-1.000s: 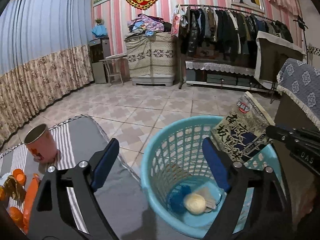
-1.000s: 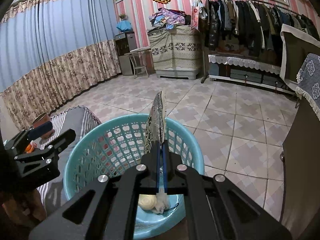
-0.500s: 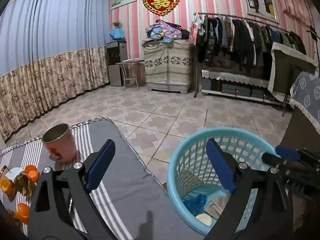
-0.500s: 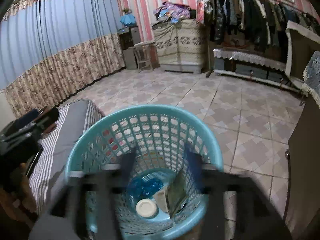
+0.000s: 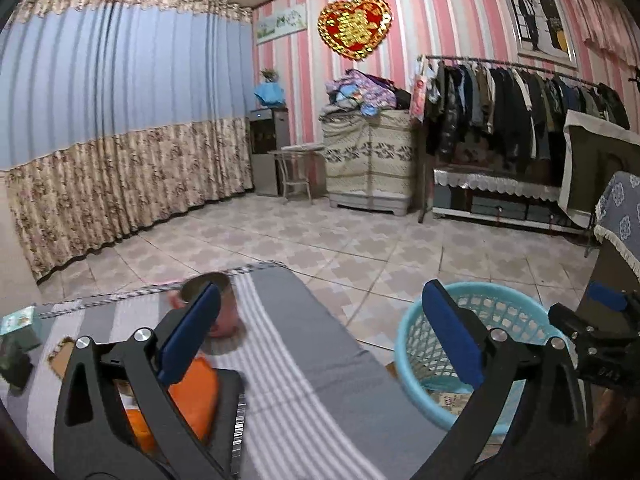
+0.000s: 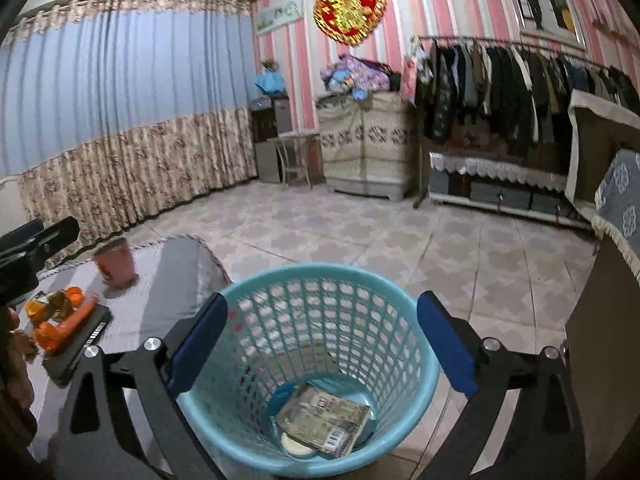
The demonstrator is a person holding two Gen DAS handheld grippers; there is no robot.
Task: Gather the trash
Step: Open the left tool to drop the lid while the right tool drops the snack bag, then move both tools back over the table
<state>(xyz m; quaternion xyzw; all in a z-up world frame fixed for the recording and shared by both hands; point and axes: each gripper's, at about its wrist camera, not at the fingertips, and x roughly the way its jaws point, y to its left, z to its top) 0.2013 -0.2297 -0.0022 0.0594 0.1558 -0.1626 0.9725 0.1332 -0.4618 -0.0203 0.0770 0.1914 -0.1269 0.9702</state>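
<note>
Packet (image 6: 322, 420) flat on bottom of teal basket (image 6: 256, 452), over white lid.
Right gripper (image 6: 320, 344) above basket, jaws opening, empty; left gripper (image 5: 320, 344) over striped cloth (image 5: 304, 392), opening, empty.

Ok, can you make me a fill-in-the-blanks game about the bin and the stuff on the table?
1. The flat snack packet lies at the bottom of the ____ basket.
2. The pink cup stands on the ____ tablecloth.
3. Nothing is between the jaws of the right hand-held gripper, and they are ____.

Missing words: blue; striped; opening
</note>
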